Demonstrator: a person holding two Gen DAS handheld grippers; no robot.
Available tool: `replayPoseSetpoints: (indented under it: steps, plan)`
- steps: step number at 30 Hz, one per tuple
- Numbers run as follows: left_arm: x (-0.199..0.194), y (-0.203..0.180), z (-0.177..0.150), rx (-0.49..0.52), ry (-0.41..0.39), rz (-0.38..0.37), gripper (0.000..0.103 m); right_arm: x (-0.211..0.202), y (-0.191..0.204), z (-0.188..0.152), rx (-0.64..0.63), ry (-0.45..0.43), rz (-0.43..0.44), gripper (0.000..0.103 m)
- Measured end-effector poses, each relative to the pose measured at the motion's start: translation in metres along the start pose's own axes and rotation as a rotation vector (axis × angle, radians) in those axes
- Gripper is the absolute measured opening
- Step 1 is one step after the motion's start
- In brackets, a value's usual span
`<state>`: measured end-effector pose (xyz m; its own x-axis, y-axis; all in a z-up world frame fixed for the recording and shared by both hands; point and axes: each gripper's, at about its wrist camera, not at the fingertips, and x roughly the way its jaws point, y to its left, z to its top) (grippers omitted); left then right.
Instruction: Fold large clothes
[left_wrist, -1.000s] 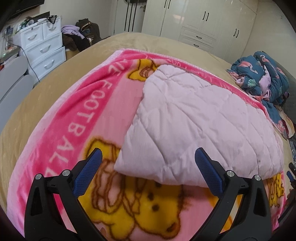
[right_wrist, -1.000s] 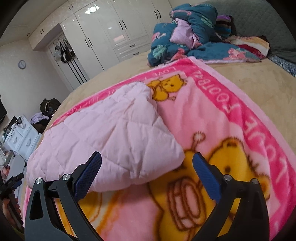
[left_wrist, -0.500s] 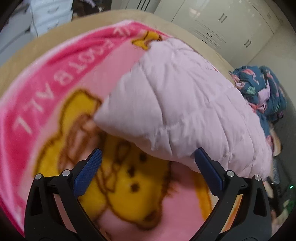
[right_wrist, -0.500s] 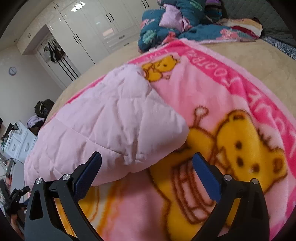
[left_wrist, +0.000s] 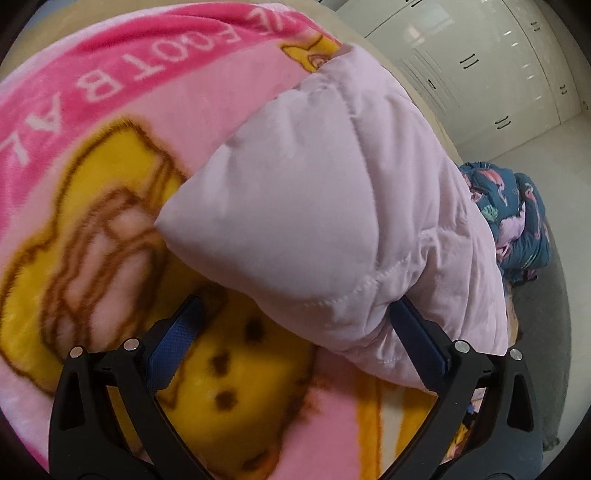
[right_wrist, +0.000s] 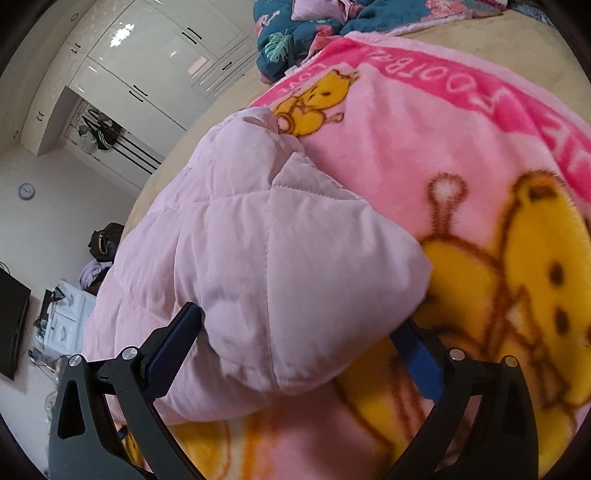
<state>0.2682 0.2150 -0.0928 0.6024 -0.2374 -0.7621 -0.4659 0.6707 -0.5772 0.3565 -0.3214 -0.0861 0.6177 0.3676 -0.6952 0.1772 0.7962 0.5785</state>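
Risk sits mainly in the grip: the pink quilted garment (left_wrist: 332, 206) is thick and slippery-looking, so if either pair of jaws closes on the top layer alone, the folded layers would likely slide apart and the fold open when lifted. The left gripper (left_wrist: 295, 332) has its jaws spread wide, the near edge of the garment bulging between them; the right-hand blue pad (left_wrist: 417, 343) touches or is tucked under the hem, the other pad lies over the blanket (left_wrist: 110, 122). The right gripper (right_wrist: 295, 339) is likewise spread, straddling the garment's near corner (right_wrist: 258, 258), one pad against the fabric. A second risk is pinching the fleecy blanket along with the hem and dragging it. The garment lies folded on the blanket, on the bed; in the left view its long axis runs from about 5 o'clock to 11 o'clock, narrowing toward 12; in the right view it stretches from 8 toward 1.
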Motion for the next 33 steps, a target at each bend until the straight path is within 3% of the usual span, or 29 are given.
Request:
replayPoseSetpoints:
  steps: [9,13,27,29,31,32,33]
  plan:
    - [0.003,0.006,0.005,-0.1,-0.003,-0.087,0.095,0.007,-0.004,-0.001,0.014,0.007,0.032,0.099]
    - [-0.007,0.02,0.002,-0.178,-0.021,-0.179,0.095,0.01,-0.003,0.0,0.007,0.01,0.031,0.099]
    - [0.029,0.002,0.034,-0.234,-0.049,-0.211,0.095,0.018,0.003,0.009,-0.01,-0.003,0.042,0.099]
    - [0.029,-0.002,0.036,-0.201,-0.062,-0.203,0.088,0.017,0.004,0.009,-0.015,-0.01,0.062,0.095]
    - [0.024,-0.01,0.038,-0.153,-0.084,-0.181,0.064,0.015,0.006,0.01,-0.037,-0.018,0.077,0.079]
    - [0.019,-0.014,0.039,-0.118,-0.096,-0.171,0.057,0.013,0.01,0.011,-0.058,-0.023,0.083,0.074]
    - [0.015,-0.018,0.038,-0.085,-0.106,-0.162,0.048,0.009,0.016,0.013,-0.101,-0.033,0.09,0.062]
